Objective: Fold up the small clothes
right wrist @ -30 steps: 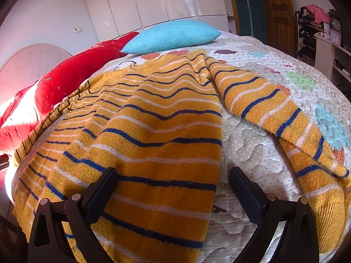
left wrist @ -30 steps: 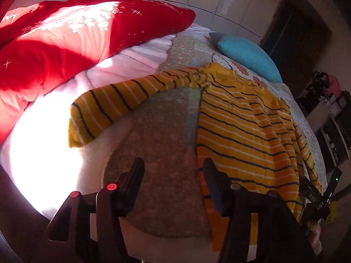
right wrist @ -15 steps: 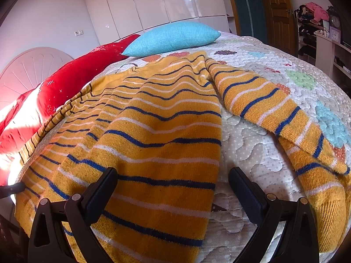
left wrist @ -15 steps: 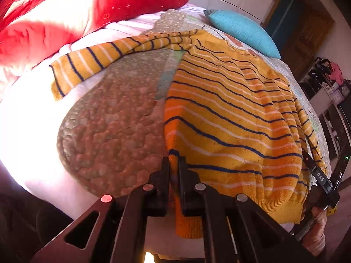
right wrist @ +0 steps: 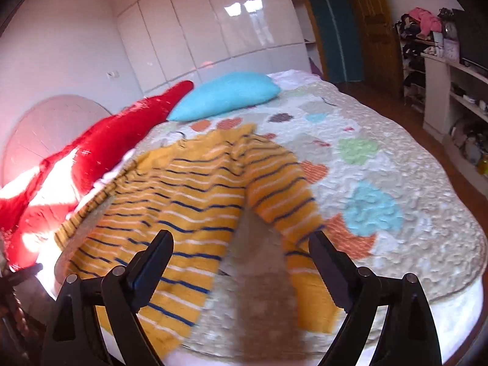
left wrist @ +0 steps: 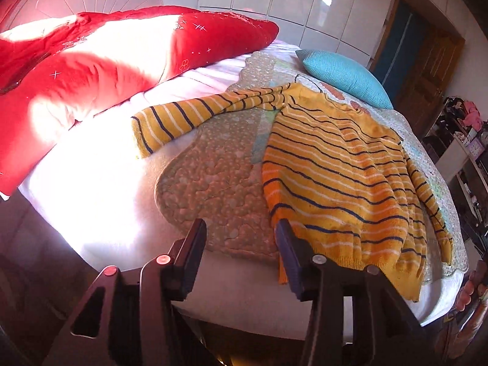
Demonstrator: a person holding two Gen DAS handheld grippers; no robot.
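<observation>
A yellow sweater with navy and white stripes lies flat on the quilted bedspread. One sleeve stretches out to the left, the other sleeve runs down beside the body. My left gripper hovers at the bed's near edge just left of the hem corner. Its jaws are opening and only quilt shows between them. My right gripper is held wide above the hem and the near sleeve. Its jaws are closing a little and grip nothing. The right wrist view is blurred by motion.
A red duvet fills the bed's left side and a blue pillow lies at the far end. White wardrobe doors stand behind, shelves with clutter at the right. A hand shows at the left wrist view's right edge.
The left gripper closed at the sweater's hem corner, then opened again and drew back from it. The right gripper rose and pulled back, so more of the bed shows.
</observation>
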